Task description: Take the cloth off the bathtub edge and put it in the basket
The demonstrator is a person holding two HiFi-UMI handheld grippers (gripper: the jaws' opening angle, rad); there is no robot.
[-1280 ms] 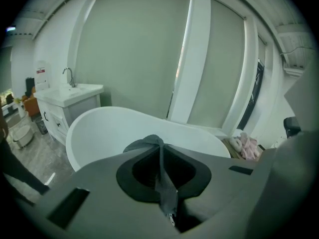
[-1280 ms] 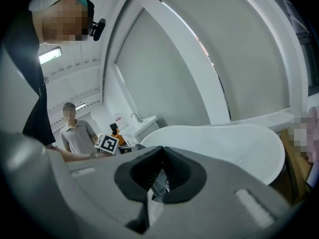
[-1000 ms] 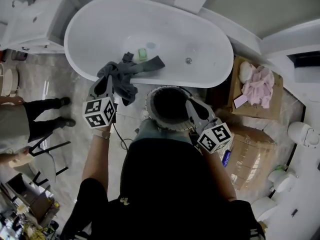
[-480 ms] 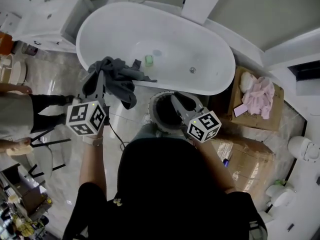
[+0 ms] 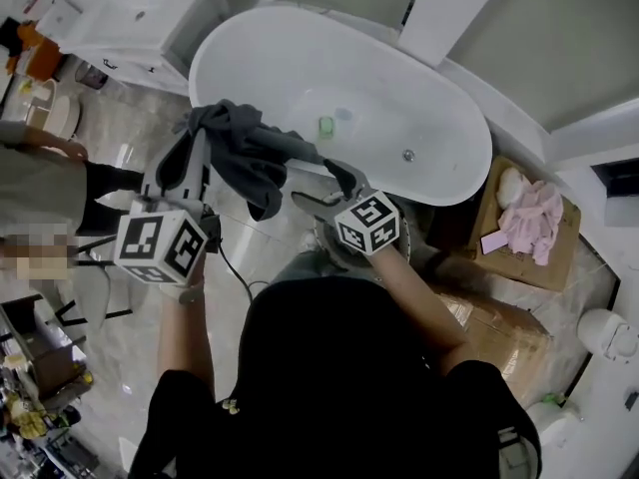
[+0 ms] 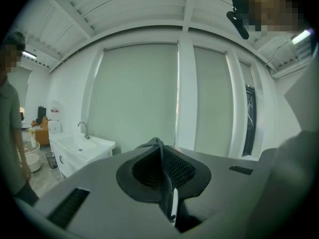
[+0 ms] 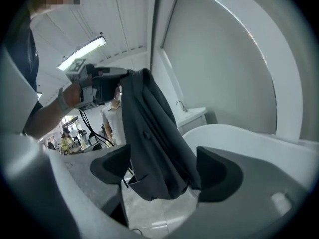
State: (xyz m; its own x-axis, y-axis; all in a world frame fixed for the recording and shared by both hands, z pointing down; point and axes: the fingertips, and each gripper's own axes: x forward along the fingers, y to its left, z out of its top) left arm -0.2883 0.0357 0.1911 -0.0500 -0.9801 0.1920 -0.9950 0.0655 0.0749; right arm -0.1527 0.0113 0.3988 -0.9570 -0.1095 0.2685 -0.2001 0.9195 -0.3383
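Cloth [image 5: 245,153] off bathtub [image 5: 454,128] edge, aloft at left | left hand-held gripper [image 5: 197,138] clamps it | right hand-held gripper [image 5: 321,188] just opened wide, cloth hanging between | basket [image 5: 329,245] drop remains

Head view: basket [image 5: 327,239] mostly hidden behind cube of right tool [image 5: 319,188] & the person's head; only a bit of rim shows, prob. Cloth [image 5: 245,153] covers tips of left tool [image 5: 198,140]. Green item [image 5: 326,126] in bathtub [image 5: 399,98] too small to ID; bystander [image 5: 40,183] cut off at left edge.
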